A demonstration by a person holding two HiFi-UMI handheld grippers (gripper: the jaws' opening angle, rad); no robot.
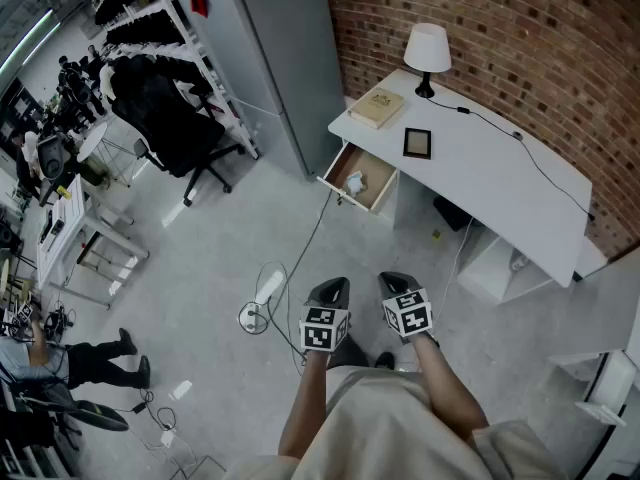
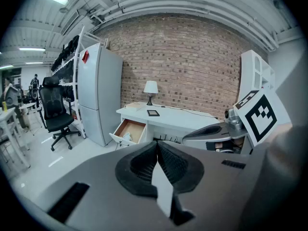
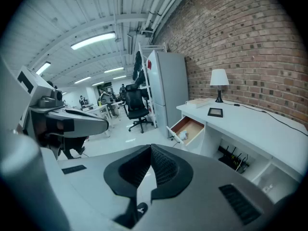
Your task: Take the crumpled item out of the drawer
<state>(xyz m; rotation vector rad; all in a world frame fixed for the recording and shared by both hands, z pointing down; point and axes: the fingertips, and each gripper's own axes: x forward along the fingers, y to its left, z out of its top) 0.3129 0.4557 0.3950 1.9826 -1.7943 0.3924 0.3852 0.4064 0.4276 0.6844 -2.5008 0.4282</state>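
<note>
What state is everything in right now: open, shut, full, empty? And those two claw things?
drawer: pulled open.
crumpled item: lying inside the drawer, untouched.
left gripper: shut, empty.
right gripper: shut, empty.
book: closed, on the desk.

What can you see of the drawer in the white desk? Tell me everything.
The drawer stands pulled open at the left end of the white desk, just under its top. It has a white front panel and a wood-brown inside, seemingly wood. A small pale crumpled item lies on its floor near the front.
</note>
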